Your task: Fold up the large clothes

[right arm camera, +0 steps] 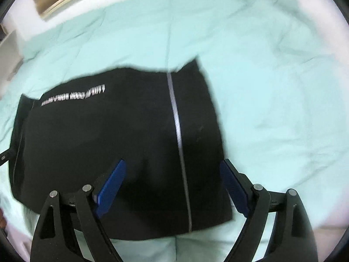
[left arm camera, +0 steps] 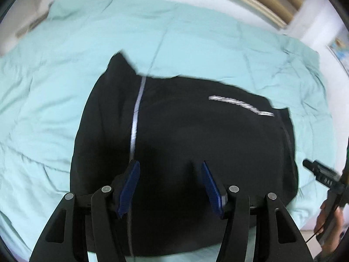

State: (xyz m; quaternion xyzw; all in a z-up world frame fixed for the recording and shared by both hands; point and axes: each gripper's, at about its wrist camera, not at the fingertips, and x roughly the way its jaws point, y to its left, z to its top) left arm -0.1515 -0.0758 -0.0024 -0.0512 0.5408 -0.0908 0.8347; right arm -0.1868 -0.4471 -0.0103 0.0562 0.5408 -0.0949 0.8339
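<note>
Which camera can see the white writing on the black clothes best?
The right wrist view: the white writing shows separate letters there, though blurry. The left wrist view shows the same writing on the black garment only as a smeared streak.

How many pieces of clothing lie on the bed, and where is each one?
1. A folded black garment with a grey stripe and white lettering lies on the light green bed cover, directly below both open grippers. Nothing else shows, though something may lie outside the views.

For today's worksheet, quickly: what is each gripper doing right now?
Left gripper: open, holding nothing, above the black garment.
Right gripper: open wide, holding nothing.
</note>
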